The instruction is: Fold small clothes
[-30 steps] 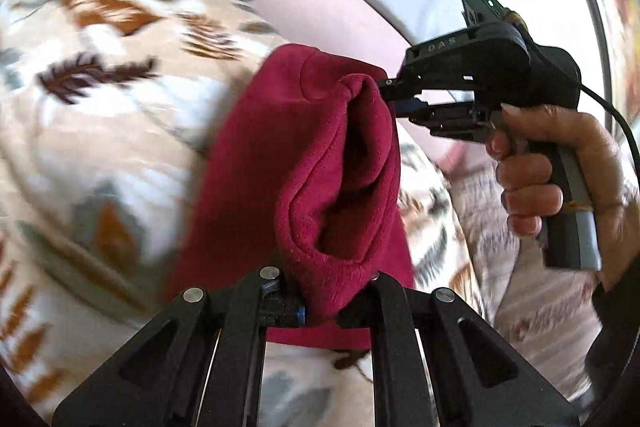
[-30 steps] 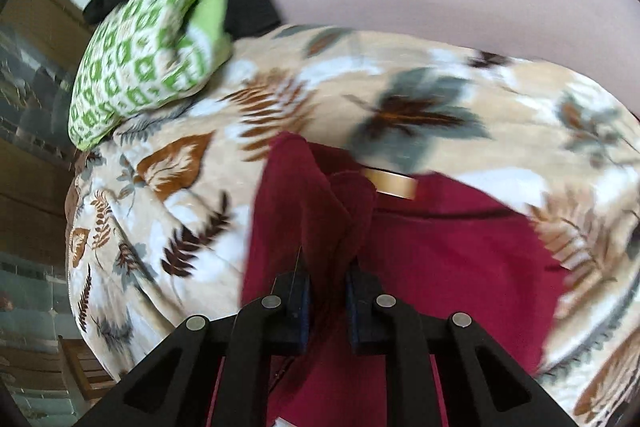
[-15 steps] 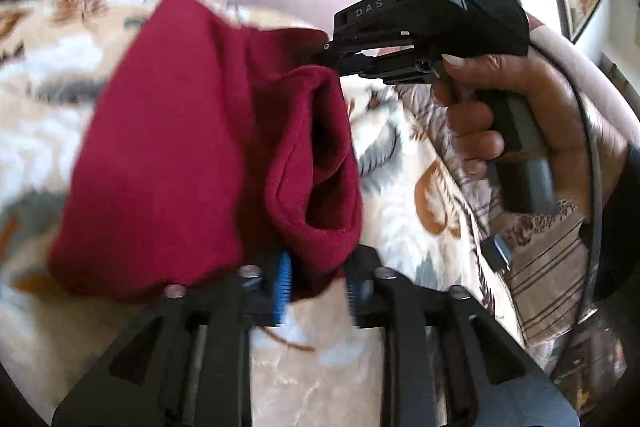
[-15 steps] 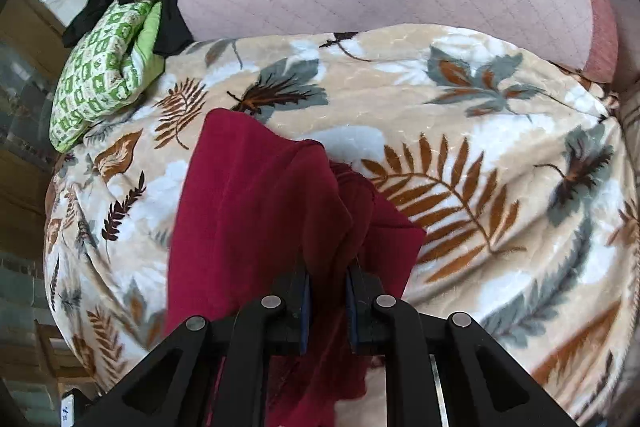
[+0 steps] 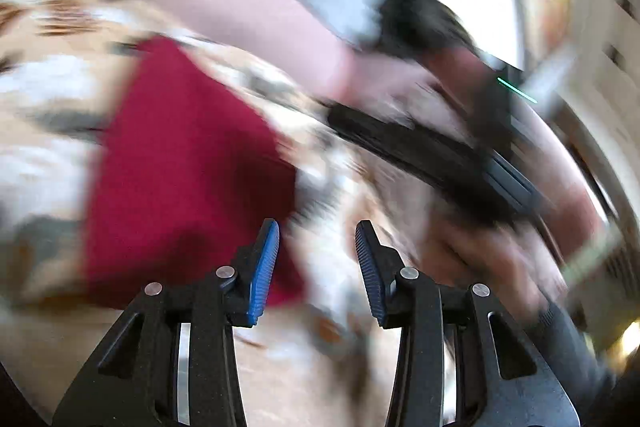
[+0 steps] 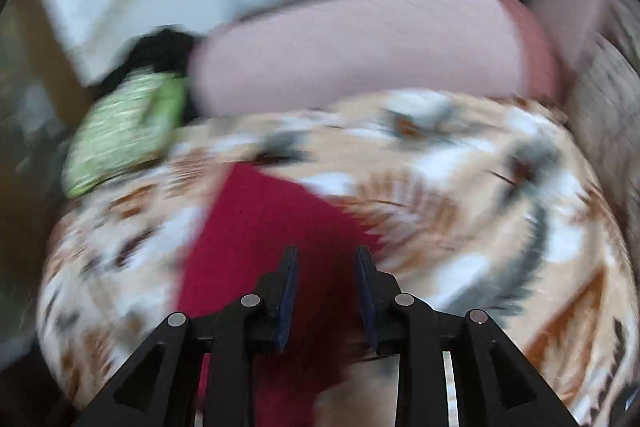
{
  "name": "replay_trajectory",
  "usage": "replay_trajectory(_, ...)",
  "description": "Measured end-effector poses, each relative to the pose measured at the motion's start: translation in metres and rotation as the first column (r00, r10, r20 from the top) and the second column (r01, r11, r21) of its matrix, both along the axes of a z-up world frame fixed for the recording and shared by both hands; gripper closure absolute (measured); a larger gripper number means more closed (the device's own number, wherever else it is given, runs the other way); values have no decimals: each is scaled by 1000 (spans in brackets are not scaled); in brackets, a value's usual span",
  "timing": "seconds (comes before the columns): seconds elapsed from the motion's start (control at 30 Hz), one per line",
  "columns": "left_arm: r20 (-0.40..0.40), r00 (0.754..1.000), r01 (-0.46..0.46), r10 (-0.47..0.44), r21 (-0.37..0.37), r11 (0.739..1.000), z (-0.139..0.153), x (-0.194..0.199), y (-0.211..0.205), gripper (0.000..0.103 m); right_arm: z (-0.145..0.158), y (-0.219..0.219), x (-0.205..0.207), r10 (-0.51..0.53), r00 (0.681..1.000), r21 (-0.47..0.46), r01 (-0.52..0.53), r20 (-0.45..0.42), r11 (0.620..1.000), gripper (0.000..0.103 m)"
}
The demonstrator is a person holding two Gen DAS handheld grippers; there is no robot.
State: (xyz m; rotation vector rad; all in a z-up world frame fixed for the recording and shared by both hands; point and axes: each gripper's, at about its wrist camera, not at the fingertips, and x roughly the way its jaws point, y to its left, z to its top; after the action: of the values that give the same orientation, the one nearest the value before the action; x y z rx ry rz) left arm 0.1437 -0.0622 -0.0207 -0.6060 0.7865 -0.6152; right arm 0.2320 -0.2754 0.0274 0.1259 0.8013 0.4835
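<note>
— Where has the red garment [image 5: 188, 163] ended up?

— Flat on the leaf-print blanket [image 6: 460, 187], which covers the bed. It lies toward the near side of that blanket, well short of the pink quilted cover [image 6: 360, 43] at its far edge.

— Are either of the tongs holding it?

— No. The left tongs [image 5: 316, 267] have just been opening; the blue pads [image 5: 264, 267] stand apart with only blanket showing between them, and the garment sits just beside and behind the left-hand pad. The right tongs [image 6: 326, 291] have also just been opening. Their jaws are parted above the garment's near end, red cloth showing through the gap, but the pads press on nothing.

— Everything looks smeared.

— Both views are blurred, so the folds in the garment cannot be made out. From the left side, the other handset [image 5: 440, 155] shows as a dark streak across the blanket's right part, with the person's hand [image 5: 492, 259] around its grip.

— Anything else near the blanket?

— A green patterned pillow [image 6: 120, 139] at its far left corner, with dark cloth [image 6: 160, 47] just behind it.
</note>
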Motion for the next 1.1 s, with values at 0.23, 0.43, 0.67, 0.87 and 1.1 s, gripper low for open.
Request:
replay_trajectory(0.23, -269, 945, -188, 184, 13, 982, -58, 20, 34, 67, -44, 57, -22, 144, 989, -229, -149, -41, 962, 76)
replay_trajectory(0.43, -238, 959, -141, 154, 71, 987, -57, 26, 25, 67, -101, 32, 0, 4, 998, -276, -20, -58, 961, 83)
replay_trajectory(0.67, -204, 958, -192, 202, 71, 979, -36, 44, 51, 62, -70, 1, -23, -93, 995, -14, 93, -46, 996, 81)
replay_trajectory(0.87, -176, 977, -84, 120, 203, 976, -49, 101, 68, 43, -76, -52, -65, -494, 861, 360, 501, -119, 787, 17)
replay_trajectory(1.1, -272, 962, -5, -7, -46, 999, -87, 113, 68, 41, -136, -23, -36, -359, 911, 296, 407, -204, 864, 18)
